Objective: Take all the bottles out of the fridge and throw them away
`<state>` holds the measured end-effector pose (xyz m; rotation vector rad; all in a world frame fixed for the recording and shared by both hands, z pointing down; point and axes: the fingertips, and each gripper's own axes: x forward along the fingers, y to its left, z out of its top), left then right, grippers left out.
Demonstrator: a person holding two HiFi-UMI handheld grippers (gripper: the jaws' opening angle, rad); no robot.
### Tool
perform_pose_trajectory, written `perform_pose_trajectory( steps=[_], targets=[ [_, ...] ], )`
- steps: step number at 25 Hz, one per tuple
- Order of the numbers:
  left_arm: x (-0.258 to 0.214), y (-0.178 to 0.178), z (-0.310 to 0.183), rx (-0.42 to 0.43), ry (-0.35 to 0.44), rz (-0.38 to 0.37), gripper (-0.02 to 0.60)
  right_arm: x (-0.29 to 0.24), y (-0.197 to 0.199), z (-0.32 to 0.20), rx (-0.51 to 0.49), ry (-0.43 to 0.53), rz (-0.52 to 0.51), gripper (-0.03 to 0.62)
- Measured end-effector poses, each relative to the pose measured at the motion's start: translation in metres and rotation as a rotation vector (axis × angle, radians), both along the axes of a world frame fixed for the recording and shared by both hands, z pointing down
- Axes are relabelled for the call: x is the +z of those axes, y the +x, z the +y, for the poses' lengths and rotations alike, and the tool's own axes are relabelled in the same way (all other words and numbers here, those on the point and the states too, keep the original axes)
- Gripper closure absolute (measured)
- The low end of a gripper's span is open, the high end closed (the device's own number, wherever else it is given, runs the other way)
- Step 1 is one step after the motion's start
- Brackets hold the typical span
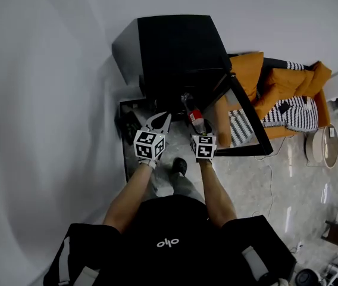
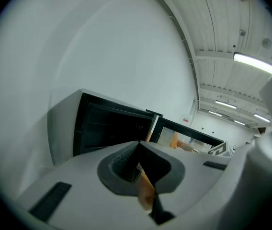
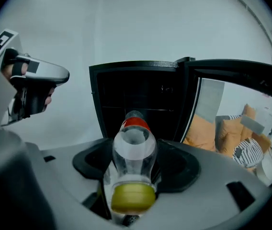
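Bottle (image 3: 133, 147) clamped in our right gripper's (image 3: 134, 169) fingers, long axis along them, base toward the open fridge (image 3: 141, 87) (cap toward us); left gripper (image 2: 138, 145) fingers clenched, empty.

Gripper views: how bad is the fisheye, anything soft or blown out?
Right gripper view: strong barrel distortion, dark vignette; the bottle sits close, its yellow cap soft, the fridge interior near black. Left gripper view: same fisheye, ceiling light blown out, near jaw surfaces blurred. Head view: even light, glare streaks on the floor at right.
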<state>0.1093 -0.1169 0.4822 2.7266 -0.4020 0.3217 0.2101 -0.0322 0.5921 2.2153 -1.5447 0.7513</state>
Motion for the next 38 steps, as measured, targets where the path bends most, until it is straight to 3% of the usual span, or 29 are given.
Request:
perform_pose_trajectory(
  steps=[7, 17, 23, 28, 38],
  targets=[
    [-0.003, -0.044, -0.02, -0.12, 0.009, 0.0, 0.581, -0.007, -0.036, -0.029, -0.127, 0.027, -0.005, 0.3],
    [0.004, -0.172, -0.064, -0.41, 0.004, -0.033, 0.581, 0.0, -0.161, -0.102, -0.426, 0.02, -0.053, 0.299],
    [0.033, -0.232, -0.073, -0.516, -0.03, -0.057, 0.581, 0.025, -0.215, -0.141, -0.56, -0.016, -0.053, 0.299],
    [0.091, -0.256, -0.079, -0.523, -0.076, -0.095, 0.58, 0.076, -0.238, -0.169, -0.602, -0.053, -0.063, 0.299],
    [0.267, -0.233, -0.136, -0.459, -0.11, -0.095, 0.581, 0.253, -0.228, -0.236, -0.593, -0.081, -0.066, 0.299]
  ],
)
